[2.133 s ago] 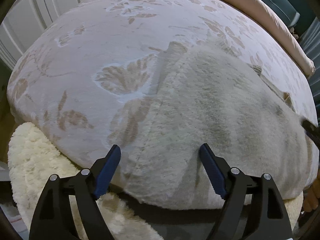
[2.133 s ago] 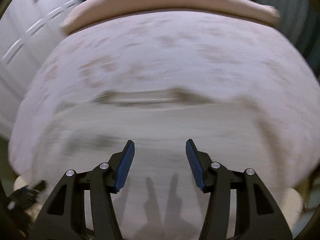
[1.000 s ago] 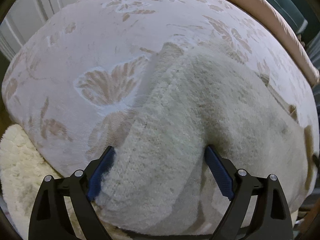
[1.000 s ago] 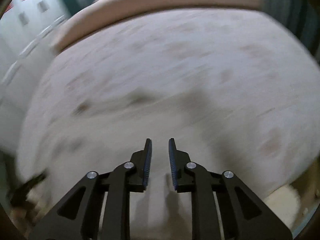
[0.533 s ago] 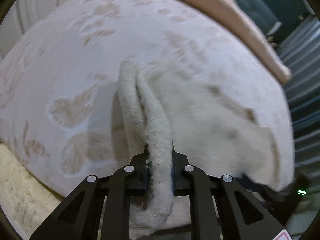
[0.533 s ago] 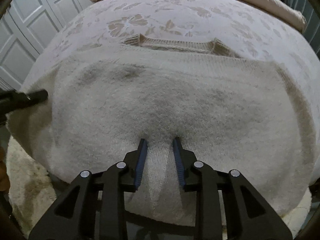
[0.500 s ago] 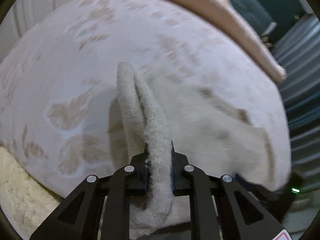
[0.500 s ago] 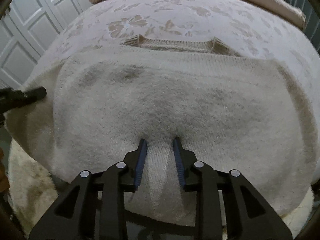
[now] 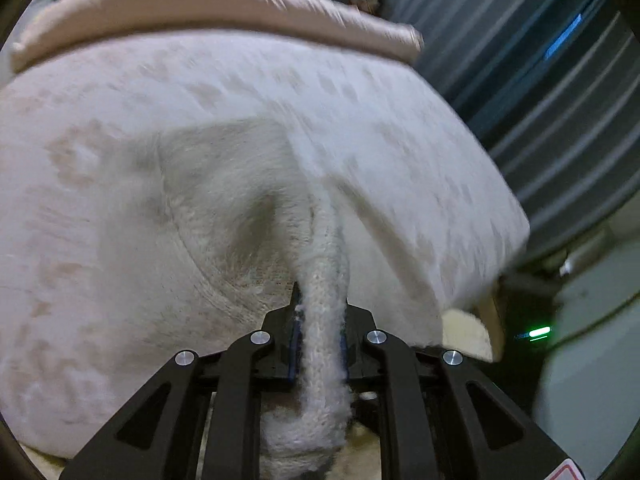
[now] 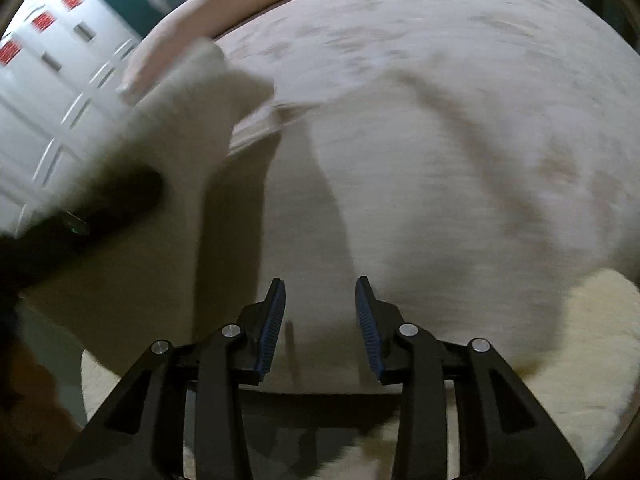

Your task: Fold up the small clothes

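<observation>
Left tongs (image 9: 319, 322): clamped on a bunched fold of the sweater (image 9: 224, 216), lower centre of the left view. Fold rising between the blue pads as a thick knitted roll, loose end hanging below the jaws at the bottom of the frame. Rest of sweater spread over the bed (image 9: 72, 240), centre of frame, edge drawn up toward the tongs. Pink bolster (image 9: 200, 4) along the far end of the bed, top of frame. Ribbed grey wall at upper right; small green light at lower right. Picture blurred.

Right tongs (image 10: 320, 320): partly apart, jaws just been opening, nothing gripped; blue pads standing clear above the knit, lower centre of the right view. Sweater (image 10: 400, 200) filling the middle of that frame, flat on the floral bedspread. Left part of the garment lifted and turned over at upper left, pale flap raised beside a dark blurred shape at left edge, taken as the other tool; not certain. Fleecy cream rug (image 10: 592, 344) at lower right, below the bed edge. White panelled doors at far left.
</observation>
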The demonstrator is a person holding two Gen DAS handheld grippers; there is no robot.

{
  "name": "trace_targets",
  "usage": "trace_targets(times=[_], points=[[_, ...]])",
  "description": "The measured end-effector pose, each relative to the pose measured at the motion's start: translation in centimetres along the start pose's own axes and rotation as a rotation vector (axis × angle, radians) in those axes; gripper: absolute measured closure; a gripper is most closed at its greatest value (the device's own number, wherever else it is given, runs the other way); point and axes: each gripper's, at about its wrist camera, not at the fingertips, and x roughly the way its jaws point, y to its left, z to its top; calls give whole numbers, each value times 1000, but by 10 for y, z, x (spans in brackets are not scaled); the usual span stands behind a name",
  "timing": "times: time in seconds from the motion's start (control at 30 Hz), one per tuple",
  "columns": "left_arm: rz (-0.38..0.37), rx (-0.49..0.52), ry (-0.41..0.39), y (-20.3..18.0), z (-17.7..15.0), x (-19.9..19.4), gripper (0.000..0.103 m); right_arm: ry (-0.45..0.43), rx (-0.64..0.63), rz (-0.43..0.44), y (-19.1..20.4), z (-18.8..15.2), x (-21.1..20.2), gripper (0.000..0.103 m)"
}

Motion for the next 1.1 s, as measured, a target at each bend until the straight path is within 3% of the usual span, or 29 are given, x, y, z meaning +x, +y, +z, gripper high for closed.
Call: trace_targets(times=[0.13,0.2,0.27,0.33,0.37,0.5,0.57,0.67,0.8,0.9,0.97,1.0,1.07,1.1], points=[[44,50,119,-12,-12,63,90,-19,91,-64,-42,-4,-12,66],[73,82,109,-18,-17,70,85,-25,134,-56,-57,-4,-17,66],[97,109,78,-27,-16,59,73,-38,149,-45,-59,-3,-24,66],[85,114,58,-32,-18,42,46,-61,147,-31,-57,0,-32,57],[87,116,30,-32,-18,26,39,-71,142,-18,-58,6,-35,54],[123,124,-49,-20,-31,-22,25,-91,125,81,-39,21,-42,33],[179,124,-66,-13,-42,-33,25,-76,120,111,-30,27,-36,30],[282,114,-8,14,-67,-33,24,-16,124,133,-16,32,-13,28],[309,25,61,40,-94,-29,24,89,138,146,-3,28,17,27],[297,-8,105,49,-105,-26,24,95,94,109,11,26,18,27],[280,-9,129,49,-107,-21,24,97,75,113,18,28,19,33],[275,-2,134,48,-107,-19,24,98,67,105,23,31,20,41],[294,17,141,44,-106,-14,24,98,48,98,31,38,20,66],[313,27,145,43,-105,-11,24,87,40,107,36,43,16,87]])
